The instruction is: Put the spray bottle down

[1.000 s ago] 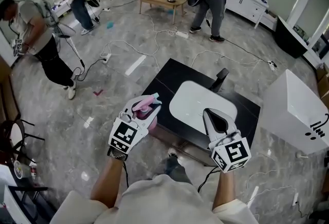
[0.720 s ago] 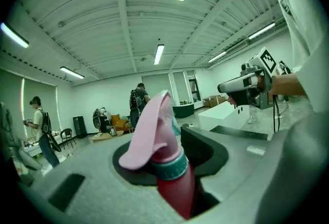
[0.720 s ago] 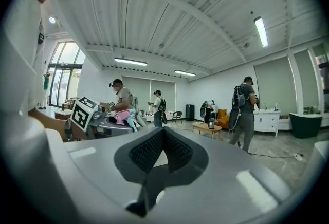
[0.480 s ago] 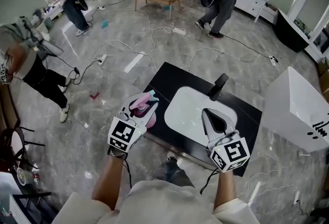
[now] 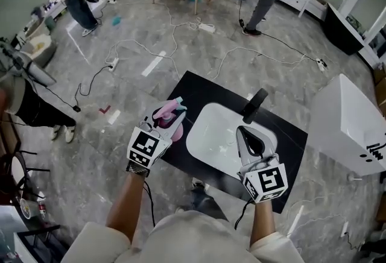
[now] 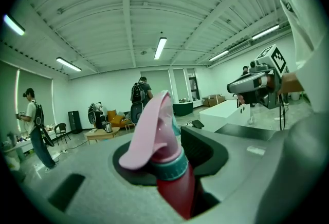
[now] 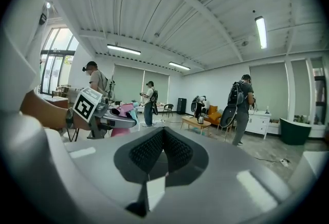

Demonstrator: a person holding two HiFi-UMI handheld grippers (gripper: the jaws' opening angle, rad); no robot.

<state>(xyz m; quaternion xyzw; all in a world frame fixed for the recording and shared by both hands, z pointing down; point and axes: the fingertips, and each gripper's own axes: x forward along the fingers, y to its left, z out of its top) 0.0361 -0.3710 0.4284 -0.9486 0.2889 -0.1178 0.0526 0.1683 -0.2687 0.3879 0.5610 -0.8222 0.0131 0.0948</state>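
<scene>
The left gripper [image 5: 170, 125] pinched the spray bottle [image 6: 163, 141] by its red neck, the pink trigger head sticking out past the jaws, above the black slab's [image 5: 199, 90] edge at nine o'clock from the white basin [image 5: 211, 135]. The right gripper [image 5: 246, 135] hung over the basin's four o'clock side, its claw pressed together on nothing.

Pink-headed, red-bodied spray bottle [image 6: 174, 184], seemingly upright, clamped in left tongs [image 5: 170, 117]

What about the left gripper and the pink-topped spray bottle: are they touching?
Touching. The left gripper view shows the left gripper clamped on the spray bottle's red body.
</scene>
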